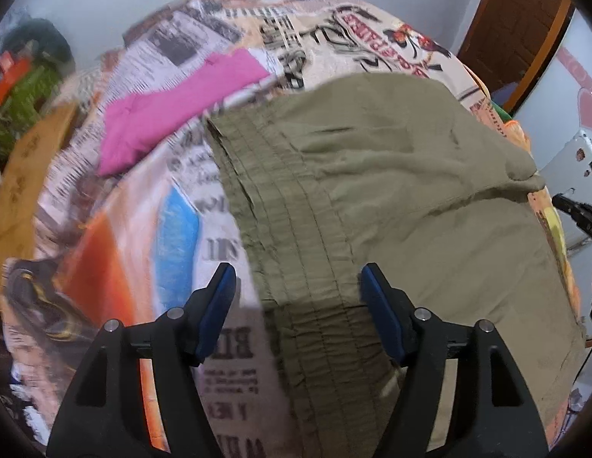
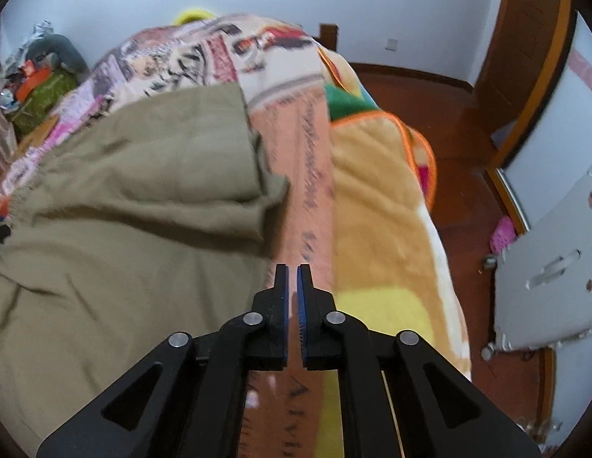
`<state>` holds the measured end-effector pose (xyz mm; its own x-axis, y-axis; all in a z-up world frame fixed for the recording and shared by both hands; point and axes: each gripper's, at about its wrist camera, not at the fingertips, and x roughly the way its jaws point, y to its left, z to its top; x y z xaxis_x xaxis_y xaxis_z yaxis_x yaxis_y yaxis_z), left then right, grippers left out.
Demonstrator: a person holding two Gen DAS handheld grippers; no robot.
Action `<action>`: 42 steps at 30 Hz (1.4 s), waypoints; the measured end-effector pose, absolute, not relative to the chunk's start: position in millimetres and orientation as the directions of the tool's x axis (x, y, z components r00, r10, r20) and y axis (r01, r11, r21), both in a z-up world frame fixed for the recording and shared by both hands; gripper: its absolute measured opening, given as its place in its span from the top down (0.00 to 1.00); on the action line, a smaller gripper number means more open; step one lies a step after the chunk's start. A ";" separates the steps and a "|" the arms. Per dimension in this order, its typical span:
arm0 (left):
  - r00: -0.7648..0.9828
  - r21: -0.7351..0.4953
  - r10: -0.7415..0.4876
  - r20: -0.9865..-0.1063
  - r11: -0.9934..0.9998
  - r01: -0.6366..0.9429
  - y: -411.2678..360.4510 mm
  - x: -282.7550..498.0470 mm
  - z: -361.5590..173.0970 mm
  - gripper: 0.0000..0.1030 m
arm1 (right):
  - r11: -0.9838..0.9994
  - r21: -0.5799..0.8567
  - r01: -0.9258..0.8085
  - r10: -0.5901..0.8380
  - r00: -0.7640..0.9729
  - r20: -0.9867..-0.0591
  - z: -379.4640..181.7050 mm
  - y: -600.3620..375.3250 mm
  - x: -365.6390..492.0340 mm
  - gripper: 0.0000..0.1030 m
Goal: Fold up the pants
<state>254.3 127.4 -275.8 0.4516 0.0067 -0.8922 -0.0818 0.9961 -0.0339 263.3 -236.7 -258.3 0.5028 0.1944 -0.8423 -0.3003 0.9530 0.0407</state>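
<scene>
The olive-green pants lie spread on a bed covered by a newspaper-print blanket, already doubled over by the look of the flap whose free corner sits near the bed's right edge. The step in hand seems to be a pause between folds: neither tool holds cloth. The left gripper hovers with its jaws wide apart straddling the gathered elastic waistband, while the right gripper has its jaws nearly together with only a thin slit, nothing between them, poised over the blanket just beside the pants' right edge. The waistband runs from the near edge away toward a pink garment, so the pants' long axis lies across the bed, waist toward the left and the folded end toward the right. The next move probably calls for closing the left jaws on the waistband, opening the right ones to pinch the opposite edge, and carrying one end across evenly.
</scene>
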 end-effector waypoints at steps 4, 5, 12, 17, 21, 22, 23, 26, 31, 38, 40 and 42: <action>0.498 0.017 0.051 -0.865 0.997 -0.072 130.2 255.0 -251.2 0.33 | 0.944 0.099 -0.315 0.257 0.511 -0.820 -253.5 -224.3 271.2 0.71; 0.509 0.019 0.058 -0.859 0.997 -0.081 134.2 257.3 -245.2 0.33 | 0.943 0.103 -0.317 0.264 0.519 -0.813 -251.3 -221.2 272.5 0.63; 0.490 -0.057 0.011 -0.871 0.991 -0.123 151.9 279.3 -256.4 0.33 | 0.933 0.103 -0.344 0.288 0.544 -0.788 -248.8 -208.5 288.4 0.48; 0.442 -0.074 -0.016 -0.897 0.991 -0.114 136.6 299.8 -283.6 0.33 | 0.919 0.104 -0.380 0.297 0.495 -0.816 -268.0 -202.2 308.2 0.48; 0.415 -0.074 -0.028 -0.909 0.993 -0.096 131.3 308.4 -295.7 0.33 | 0.911 0.186 -0.367 0.348 0.447 -0.824 -281.1 -206.3 318.6 0.48; 0.408 -0.071 -0.026 -0.913 0.993 -0.094 131.6 308.2 -298.3 0.33 | 0.909 0.209 -0.362 0.363 0.435 -0.824 -283.3 -207.1 320.1 0.50; 0.398 -0.066 -0.024 -0.917 0.994 -0.092 131.1 309.4 -302.7 0.33 | 0.903 0.234 -0.361 0.382 0.422 -0.822 -285.7 -207.2 320.7 0.53; 0.385 -0.068 -0.025 -0.922 0.993 -0.098 132.7 309.8 -309.7 0.31 | 0.901 0.220 -0.373 0.376 0.423 -0.824 -287.6 -203.6 317.0 0.70; 0.399 -0.055 -0.005 -0.917 0.992 -0.115 135.3 304.5 -309.1 0.29 | 0.910 0.183 -0.373 0.355 0.470 -0.808 -280.5 -206.0 315.1 0.93; 0.415 -0.006 0.043 -0.909 0.993 -0.114 128.1 301.8 -308.6 0.27 | 0.908 0.076 -0.412 0.314 0.548 -0.776 -259.2 -197.7 307.3 0.96; 0.416 -0.007 0.043 -0.908 0.993 -0.117 128.2 302.3 -310.2 0.26 | 0.909 0.053 -0.414 0.304 0.570 -0.763 -254.0 -197.9 308.1 0.96; 0.417 -0.016 0.037 -0.908 0.992 -0.123 128.7 302.2 -312.3 0.26 | 0.908 0.049 -0.417 0.301 0.564 -0.769 -255.8 -198.7 311.3 0.96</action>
